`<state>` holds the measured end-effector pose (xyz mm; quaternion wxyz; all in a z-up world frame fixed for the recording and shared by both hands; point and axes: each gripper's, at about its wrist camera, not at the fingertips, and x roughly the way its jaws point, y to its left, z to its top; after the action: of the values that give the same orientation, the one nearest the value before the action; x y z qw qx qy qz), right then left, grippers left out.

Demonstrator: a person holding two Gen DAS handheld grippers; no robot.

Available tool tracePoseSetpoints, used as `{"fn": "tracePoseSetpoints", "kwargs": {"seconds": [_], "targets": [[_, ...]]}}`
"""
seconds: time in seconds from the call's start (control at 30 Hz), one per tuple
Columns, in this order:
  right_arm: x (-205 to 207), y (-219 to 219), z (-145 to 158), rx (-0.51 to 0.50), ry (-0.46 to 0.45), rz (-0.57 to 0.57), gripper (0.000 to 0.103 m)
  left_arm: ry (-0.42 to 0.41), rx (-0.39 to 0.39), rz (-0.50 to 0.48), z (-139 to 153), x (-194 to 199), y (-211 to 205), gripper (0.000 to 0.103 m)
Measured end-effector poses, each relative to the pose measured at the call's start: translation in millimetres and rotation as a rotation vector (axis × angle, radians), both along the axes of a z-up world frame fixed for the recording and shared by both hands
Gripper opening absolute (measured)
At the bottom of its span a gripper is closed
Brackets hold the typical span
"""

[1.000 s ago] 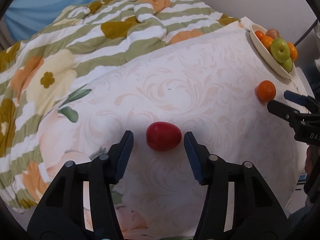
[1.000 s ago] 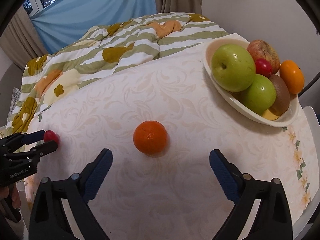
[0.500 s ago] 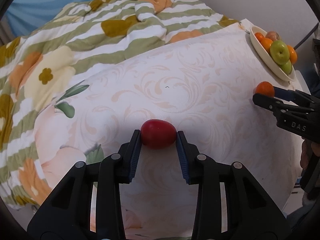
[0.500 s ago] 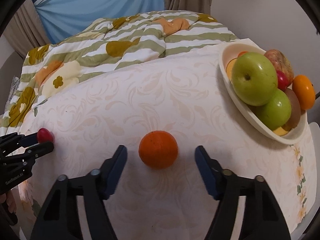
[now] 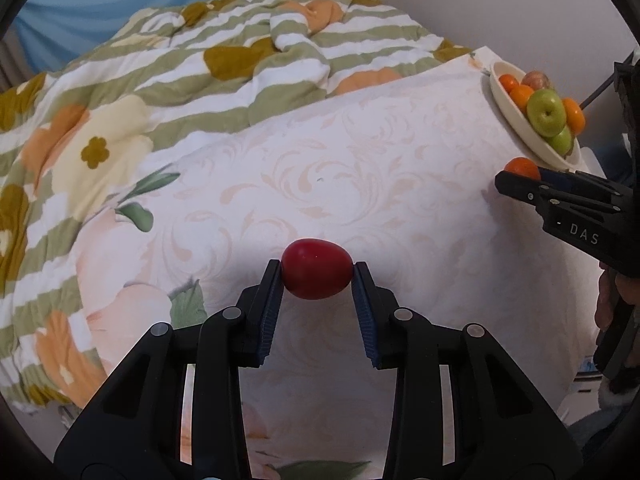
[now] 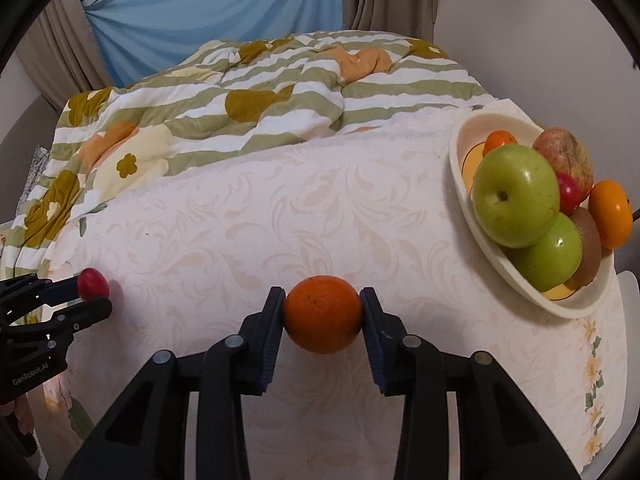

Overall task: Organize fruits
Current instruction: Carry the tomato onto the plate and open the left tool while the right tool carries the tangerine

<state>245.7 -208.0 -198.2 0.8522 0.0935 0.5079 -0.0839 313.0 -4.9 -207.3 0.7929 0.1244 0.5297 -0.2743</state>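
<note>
My left gripper (image 5: 317, 271) is shut on a small red oval fruit (image 5: 317, 269) just above the white patterned tablecloth (image 5: 360, 168). My right gripper (image 6: 323, 307) is shut on an orange (image 6: 323, 314) near the table's front. The red fruit (image 6: 93, 283) and the left gripper (image 6: 90, 294) show at the far left of the right wrist view. The orange (image 5: 521, 168) and the right gripper (image 5: 516, 182) show at the right of the left wrist view. A cream bowl (image 6: 460, 168) at the right holds green apples (image 6: 516, 196), oranges and other fruit.
A striped, flowered quilt (image 6: 260, 92) lies on the bed behind the table. The bowl (image 5: 516, 120) sits at the table's far right corner, near the wall. A blue curtain (image 6: 216, 4) hangs at the back.
Both grippers have closed: the left onto the red fruit, the right onto the orange. The left looks slightly lifted.
</note>
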Motion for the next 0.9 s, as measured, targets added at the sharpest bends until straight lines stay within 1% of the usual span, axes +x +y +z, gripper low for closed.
{"fn": "tracePoseSetpoints", "kwargs": {"seconds": [0.17, 0.33, 0.53, 0.7, 0.9], "targets": [[-4, -6, 14, 0.008, -0.027, 0.014, 0.035, -0.028, -0.005, 0.010, 19, -5, -8, 0.042], [-10, -15, 36, 0.002, -0.055, 0.030, 0.035, -0.057, -0.028, 0.021, 45, -11, -22, 0.042], [-21, -40, 60, -0.006, -0.080, 0.064, 0.035, -0.092, -0.058, 0.051, 73, -20, -46, 0.042], [-29, -71, 76, -0.014, -0.096, 0.073, 0.035, -0.110, -0.091, 0.075, 93, -26, -79, 0.042], [-34, -114, 92, -0.028, -0.106, 0.091, 0.035, -0.118, -0.130, 0.074, 107, -28, -125, 0.042]]}}
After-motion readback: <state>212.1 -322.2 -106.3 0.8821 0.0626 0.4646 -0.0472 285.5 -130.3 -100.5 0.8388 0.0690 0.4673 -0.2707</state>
